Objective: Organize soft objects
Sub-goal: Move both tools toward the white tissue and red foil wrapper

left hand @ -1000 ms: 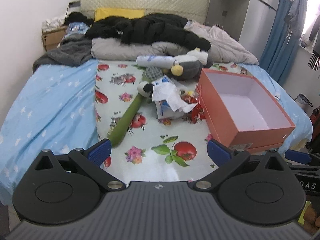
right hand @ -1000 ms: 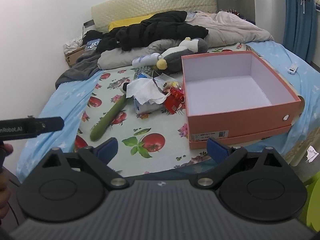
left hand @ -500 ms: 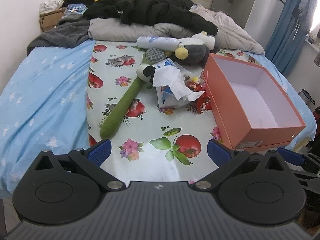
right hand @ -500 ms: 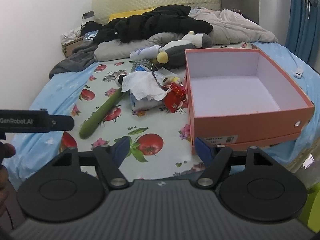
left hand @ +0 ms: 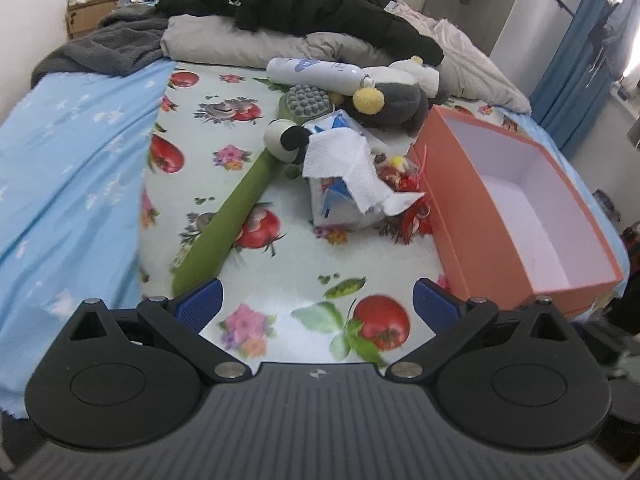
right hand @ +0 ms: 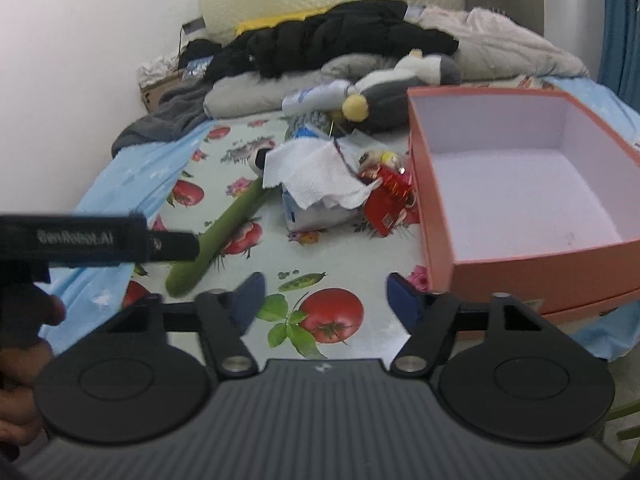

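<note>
An open orange box (left hand: 516, 216) with a pale empty inside lies on the bed at the right; it also shows in the right wrist view (right hand: 520, 200). Left of it lie a long green plush (left hand: 236, 212) (right hand: 224, 228), a tissue pack with white paper (left hand: 344, 176) (right hand: 316, 188), a small red toy (left hand: 408, 192) (right hand: 386, 196) and a grey penguin plush (left hand: 396, 100) (right hand: 384, 96). My left gripper (left hand: 318, 302) is open and empty above the near cloth. My right gripper (right hand: 324, 296) is open and empty, nearer the box.
A fruit-print cloth (left hand: 280, 280) covers the blue sheet (left hand: 68, 168). A white spray bottle (left hand: 316, 72) and a grey massage brush (left hand: 306, 98) lie behind the pile. Dark clothes and grey bedding (left hand: 280, 20) fill the far end. The left gripper's body (right hand: 96, 238) crosses the right view.
Both grippers have moved forward over the bed toward the pile and box. The right jaws have narrowed somewhat but stay open.
</note>
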`<state>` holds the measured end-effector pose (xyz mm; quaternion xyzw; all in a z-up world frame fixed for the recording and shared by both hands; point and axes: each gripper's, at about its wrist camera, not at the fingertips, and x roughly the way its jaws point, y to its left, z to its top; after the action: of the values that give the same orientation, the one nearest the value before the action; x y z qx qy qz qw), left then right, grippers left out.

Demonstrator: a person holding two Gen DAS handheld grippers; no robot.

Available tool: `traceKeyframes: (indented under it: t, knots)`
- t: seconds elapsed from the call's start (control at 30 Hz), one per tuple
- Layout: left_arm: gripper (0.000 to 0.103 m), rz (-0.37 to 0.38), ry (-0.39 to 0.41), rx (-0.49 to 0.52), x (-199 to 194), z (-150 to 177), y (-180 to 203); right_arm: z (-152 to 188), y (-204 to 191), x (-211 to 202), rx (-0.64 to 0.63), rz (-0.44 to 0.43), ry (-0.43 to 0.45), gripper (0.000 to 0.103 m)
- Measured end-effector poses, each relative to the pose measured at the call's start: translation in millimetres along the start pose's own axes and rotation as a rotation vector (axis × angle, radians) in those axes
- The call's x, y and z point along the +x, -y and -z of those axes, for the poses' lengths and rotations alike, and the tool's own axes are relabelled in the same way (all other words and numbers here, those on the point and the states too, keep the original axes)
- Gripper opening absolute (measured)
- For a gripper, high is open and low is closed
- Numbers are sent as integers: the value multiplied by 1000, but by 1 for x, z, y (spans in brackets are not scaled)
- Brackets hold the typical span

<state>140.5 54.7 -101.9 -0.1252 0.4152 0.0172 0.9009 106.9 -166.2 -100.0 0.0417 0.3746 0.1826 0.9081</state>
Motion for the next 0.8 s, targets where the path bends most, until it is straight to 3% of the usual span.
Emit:
traceKeyframes:
  t: [0.13,0.37,0.43,0.5,0.8]
  knots:
    - [102,48,19,-23,19,-12,-4,-3,0,28,-3,-12,-43,39]
    - [91,122,11,-88,61,-33,-11,-11,-1,79,-52,-11,-62,37]
    - [87,145,6,-106,74,-40,-12,-14,-1,93,-67,6,-59,25]
    - [80,166,-1,-113,86,-46,-12,-17,0,108,-73,24,-55,21]
    - [51,228,-67,-167,143,-67,-15,-26,5,161,-126,143,-20,22]
